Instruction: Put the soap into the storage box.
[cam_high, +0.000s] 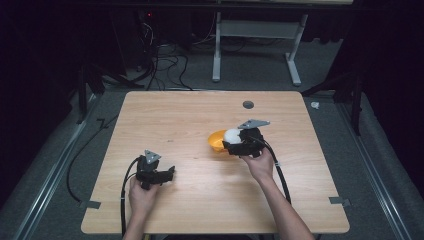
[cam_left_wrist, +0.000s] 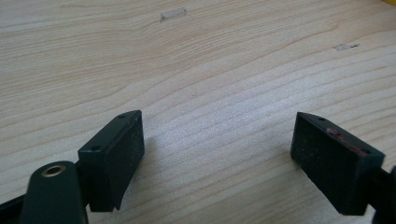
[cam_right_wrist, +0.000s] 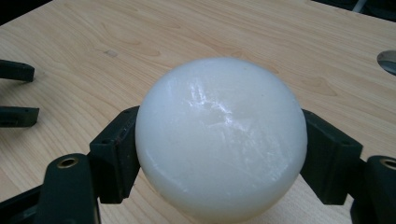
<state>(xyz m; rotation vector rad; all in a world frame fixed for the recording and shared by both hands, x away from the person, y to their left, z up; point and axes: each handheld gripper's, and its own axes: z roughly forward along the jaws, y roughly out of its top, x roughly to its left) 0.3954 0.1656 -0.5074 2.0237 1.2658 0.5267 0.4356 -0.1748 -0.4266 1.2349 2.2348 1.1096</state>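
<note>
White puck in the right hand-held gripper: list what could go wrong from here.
1. The white puck looks glossy and rounded, pinched only at its sides by the right hand-held gripper; it might slip.
2. The orange bowl sits close beside it; a careless move could knock the bowl.

You get the table from high above your side, facing forward; each gripper view skims close over that same wood.
</note>
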